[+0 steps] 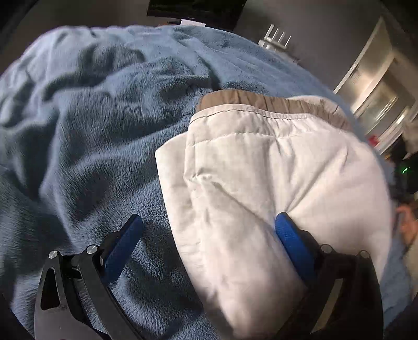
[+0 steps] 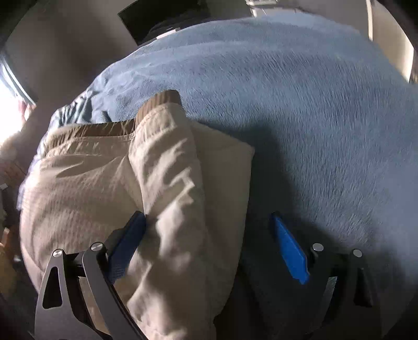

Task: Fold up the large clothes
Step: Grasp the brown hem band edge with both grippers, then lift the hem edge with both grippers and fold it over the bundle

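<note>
Folded pale beige trousers [image 1: 261,162] with a brown waistband [image 1: 261,102] lie on a blue fleece blanket [image 1: 91,117]. My left gripper [image 1: 209,230] is open just above the trousers' near left edge. Its left finger hangs over the blanket and its right finger over the cloth. In the right wrist view the trousers [image 2: 104,177] fill the left half, with the waistband [image 2: 162,98] at the far end. My right gripper [image 2: 209,235] stands open astride their near right edge. Its left fingertip [image 2: 135,225] sits against a raised fold and the right one is over the shaded blanket [image 2: 313,104].
The blanket lies rumpled to the left of the trousers and smoother to their right. Beyond the bed are a dark screen [image 1: 196,10], a white rack [image 1: 277,39] and a metal cabinet [image 1: 373,86]. A person's hand [image 1: 407,222] shows at the right edge. A bright window [image 2: 7,109] is at the left.
</note>
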The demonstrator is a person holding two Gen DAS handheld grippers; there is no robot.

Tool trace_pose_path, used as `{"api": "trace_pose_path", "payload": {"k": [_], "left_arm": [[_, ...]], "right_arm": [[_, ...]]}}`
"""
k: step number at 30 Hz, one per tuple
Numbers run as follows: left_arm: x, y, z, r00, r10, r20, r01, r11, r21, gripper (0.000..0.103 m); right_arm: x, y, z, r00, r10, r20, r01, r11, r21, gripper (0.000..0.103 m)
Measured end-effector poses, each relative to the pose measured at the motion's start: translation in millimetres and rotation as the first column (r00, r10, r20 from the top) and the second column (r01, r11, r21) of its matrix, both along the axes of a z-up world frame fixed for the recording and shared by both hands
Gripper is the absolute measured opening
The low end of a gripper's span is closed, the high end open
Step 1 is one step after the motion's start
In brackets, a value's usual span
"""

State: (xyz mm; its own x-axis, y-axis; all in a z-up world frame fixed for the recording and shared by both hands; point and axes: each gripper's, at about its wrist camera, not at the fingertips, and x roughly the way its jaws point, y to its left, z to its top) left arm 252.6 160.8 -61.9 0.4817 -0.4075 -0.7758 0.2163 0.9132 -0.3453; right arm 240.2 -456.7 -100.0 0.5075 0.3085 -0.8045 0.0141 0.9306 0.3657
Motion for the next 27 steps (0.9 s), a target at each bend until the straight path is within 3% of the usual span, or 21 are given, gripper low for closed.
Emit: {"api": "trace_pose_path", "payload": {"k": [3, 5, 7, 9, 15, 16, 17, 18, 19, 21, 24, 27], "left_arm": [[-1, 4, -4, 1.000, -0.005, 0.003, 0.005, 0.999, -0.047, 0.097], [-1, 0, -5, 1.000, -0.023, 0.018, 0.023, 0.999, -0.040, 0.097], [4, -1, -4, 0.998, -0.047, 0.028, 0.049, 0.995, -0.083, 0.083], [10, 1, -7, 0.998, -0.054, 0.020, 0.057, 0.988, -0.146, 0.076], [30, 3, -23, 0.999, -0.048, 0.011, 0.049, 0.971, -0.235, 0.077], [31, 2, -24, 0.999, -0.041, 0.015, 0.044, 0.970, -0.237, 0.077], [31, 0, -25, 0.999, -0.038, 0.020, 0.041, 0.970, -0.239, 0.075], [30, -1, -24, 0.998, -0.052, 0.028, 0.058, 0.965, -0.256, 0.062], [29, -2, -21, 0.997, -0.073, 0.039, 0.081, 0.958, -0.276, 0.044], [20, -6, -9, 0.991, -0.104, 0.083, 0.122, 0.958, -0.260, 0.024], [-5, -15, 20, 0.976, -0.139, 0.166, 0.164, 0.974, -0.153, 0.015], [-25, -14, 38, 0.967, -0.147, 0.208, 0.181, 0.971, -0.155, 0.013]], "right_arm": [[-4, -4, -2, 1.000, 0.013, 0.004, -0.014, 0.997, 0.080, 0.070], [0, -1, -2, 1.000, 0.030, -0.002, -0.030, 0.995, 0.098, 0.069], [7, -3, -11, 0.999, 0.041, -0.022, -0.037, 0.986, 0.162, 0.069], [15, -9, -20, 0.999, 0.037, -0.029, -0.029, 0.971, 0.239, 0.069], [36, -10, -36, 0.999, 0.040, -0.001, -0.038, 0.944, 0.328, 0.066], [37, -9, -36, 0.999, 0.037, 0.004, -0.036, 0.942, 0.332, 0.062], [37, -8, -35, 0.999, 0.038, 0.013, -0.040, 0.940, 0.339, 0.052], [36, -7, -32, 0.999, 0.041, 0.027, -0.047, 0.938, 0.344, 0.034], [33, -4, -26, 0.997, 0.053, 0.056, -0.069, 0.936, 0.344, 0.028], [25, 4, -9, 0.993, 0.056, 0.105, -0.084, 0.958, 0.275, 0.015], [5, 21, 19, 0.982, 0.042, 0.184, -0.070, 0.986, 0.152, 0.011], [-22, 38, 54, 0.957, 0.057, 0.285, -0.076, 0.996, 0.056, 0.009]]}}
